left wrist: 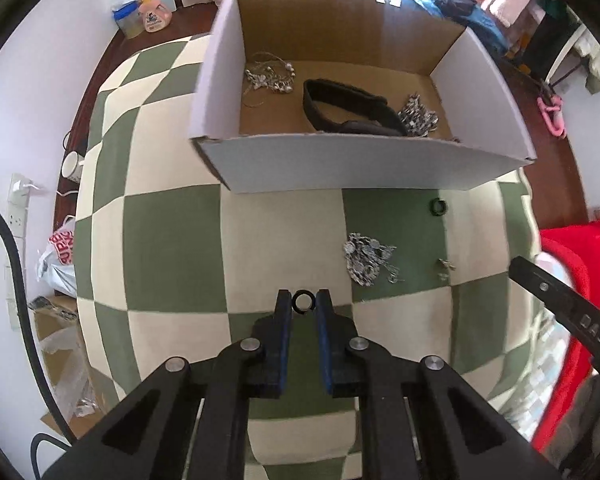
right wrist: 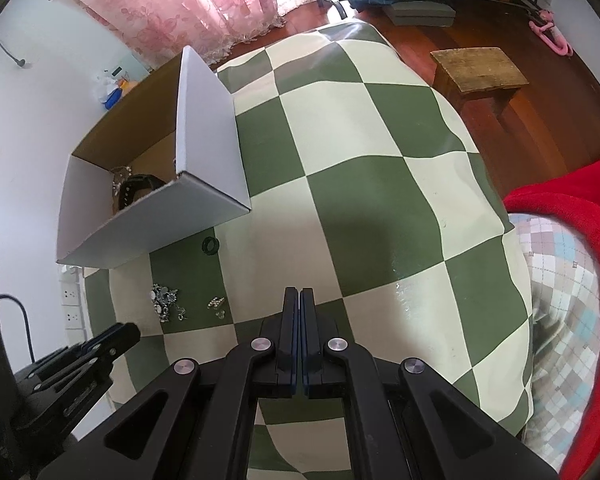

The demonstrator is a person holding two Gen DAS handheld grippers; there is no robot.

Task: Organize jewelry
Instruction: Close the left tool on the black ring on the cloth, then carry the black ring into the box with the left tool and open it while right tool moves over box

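Green-and-cream checkered cloth (left wrist: 172, 240) covers the surface, on a dark wood floor (right wrist: 540, 92) with pink curtains (right wrist: 204, 4) at the far side. The left gripper (left wrist: 303, 300) is clenched on a small black ring (left wrist: 302, 301); the right gripper (right wrist: 299, 300) is clamped shut and empty. The open cardboard box (left wrist: 340, 164) holds necklaces and a black band (left wrist: 352, 110); a silver jewelry pile (left wrist: 366, 258) and another black ring (left wrist: 438, 207) lie on the cloth near it.

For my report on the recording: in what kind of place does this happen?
Probably a room in a home: pink flowered curtains, a wooden floor, and a checked cloth under a cardboard box.
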